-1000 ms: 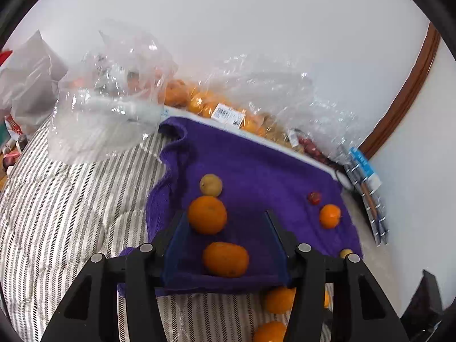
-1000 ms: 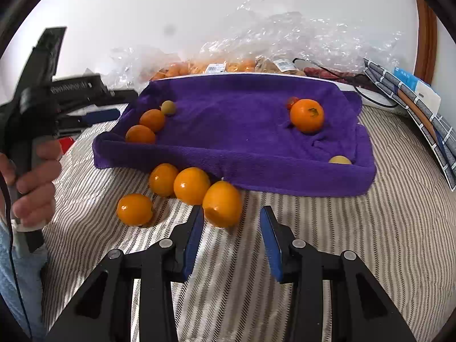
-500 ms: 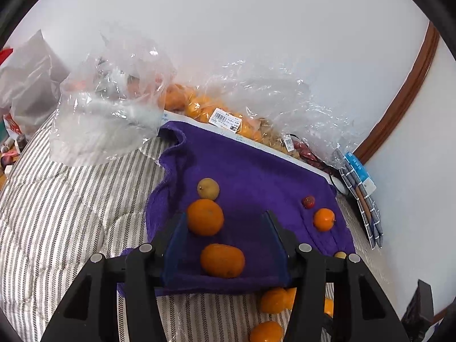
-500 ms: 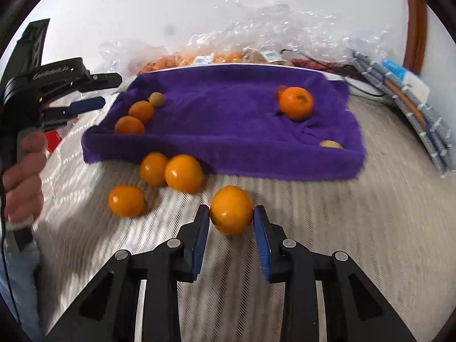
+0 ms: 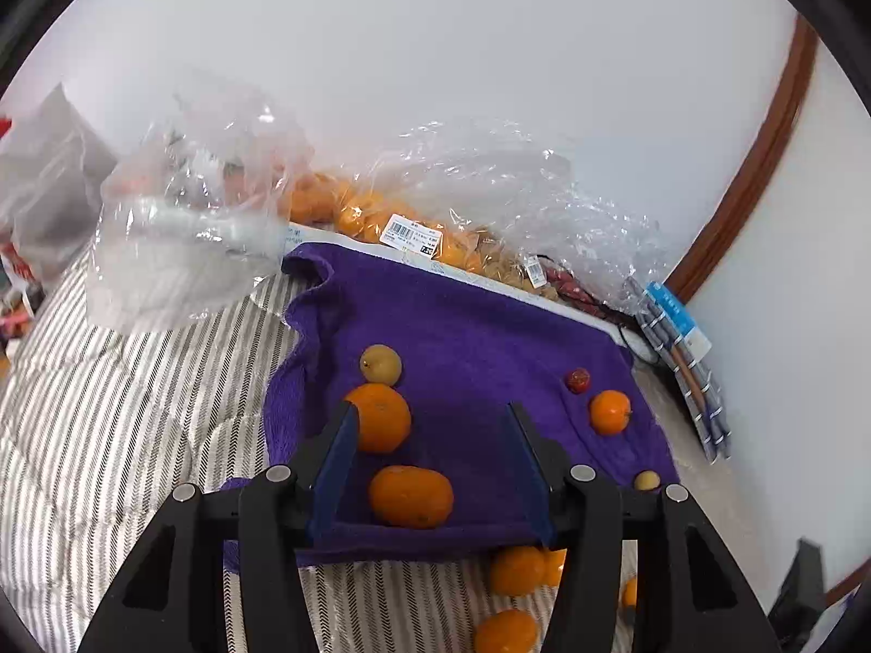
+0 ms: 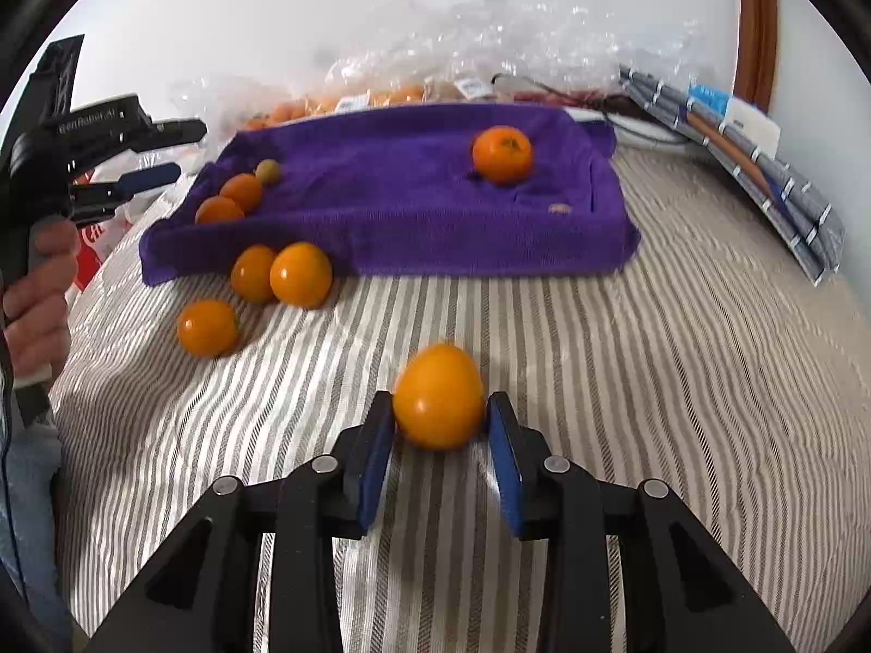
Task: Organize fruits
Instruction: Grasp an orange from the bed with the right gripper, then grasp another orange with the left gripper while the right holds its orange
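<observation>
My right gripper [image 6: 440,408] is shut on an orange persimmon [image 6: 438,394], held above the striped bedding. Three more persimmons [image 6: 300,273] lie by the front edge of the purple towel-lined tray [image 6: 381,239]. On the towel lie two oranges [image 6: 241,190], a small yellow fruit [image 6: 268,168] and another orange [image 6: 502,153]. My left gripper [image 5: 433,416] is open and empty, hovering over the tray's near-left part [image 5: 479,337], above two oranges [image 5: 411,495] and a yellow fruit [image 5: 381,363]. A small red fruit [image 5: 577,380] and an orange [image 5: 609,412] lie to the right.
Clear plastic bags [image 5: 490,201] holding more oranges lie behind the tray against the white wall. An empty clear bag [image 5: 179,250] sits to the left. Packaged goods [image 6: 751,163] lean at the right. Striped bedding [image 6: 653,381] spreads all around.
My right gripper closed on one persimmon and pulled it back from the tray, away from the other three. The left gripper stayed open over the tray, shifting slightly.
</observation>
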Demonstrator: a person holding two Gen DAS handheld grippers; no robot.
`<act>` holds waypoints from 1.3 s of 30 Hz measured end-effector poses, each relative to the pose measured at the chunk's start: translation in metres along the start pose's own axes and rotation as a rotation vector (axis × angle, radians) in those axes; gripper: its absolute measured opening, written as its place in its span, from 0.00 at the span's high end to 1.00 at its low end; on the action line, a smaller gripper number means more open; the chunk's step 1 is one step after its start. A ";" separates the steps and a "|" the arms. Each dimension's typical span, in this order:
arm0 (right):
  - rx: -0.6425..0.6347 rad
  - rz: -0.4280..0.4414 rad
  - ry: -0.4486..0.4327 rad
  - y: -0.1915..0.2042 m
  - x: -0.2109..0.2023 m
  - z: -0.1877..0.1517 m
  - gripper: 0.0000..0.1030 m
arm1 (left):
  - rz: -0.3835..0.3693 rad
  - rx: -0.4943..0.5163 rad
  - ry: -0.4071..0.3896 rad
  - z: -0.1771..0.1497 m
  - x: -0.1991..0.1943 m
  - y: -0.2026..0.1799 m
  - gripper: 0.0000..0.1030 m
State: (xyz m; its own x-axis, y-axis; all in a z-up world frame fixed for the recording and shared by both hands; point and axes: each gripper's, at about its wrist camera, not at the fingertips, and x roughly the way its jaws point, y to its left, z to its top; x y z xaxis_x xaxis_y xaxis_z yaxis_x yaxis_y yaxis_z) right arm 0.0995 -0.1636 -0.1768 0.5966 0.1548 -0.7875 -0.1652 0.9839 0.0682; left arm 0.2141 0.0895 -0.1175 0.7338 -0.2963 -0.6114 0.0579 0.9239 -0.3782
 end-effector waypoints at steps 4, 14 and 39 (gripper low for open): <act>-0.016 -0.009 -0.022 -0.003 -0.003 0.001 0.68 | -0.011 0.093 0.017 -0.005 -0.007 -0.019 0.50; 0.077 0.066 -0.097 -0.039 -0.019 -0.003 0.68 | 0.042 0.254 0.179 -0.085 -0.012 -0.048 0.50; 0.125 0.093 -0.157 -0.067 -0.032 -0.008 0.68 | 0.135 0.303 0.183 -0.111 0.007 -0.071 0.67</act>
State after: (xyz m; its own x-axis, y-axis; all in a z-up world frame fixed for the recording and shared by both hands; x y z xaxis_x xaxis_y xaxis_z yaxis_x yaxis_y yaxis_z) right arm 0.0858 -0.2355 -0.1610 0.7001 0.2477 -0.6697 -0.1323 0.9667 0.2192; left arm 0.1394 -0.0049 -0.1721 0.6172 -0.1795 -0.7661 0.1864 0.9793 -0.0793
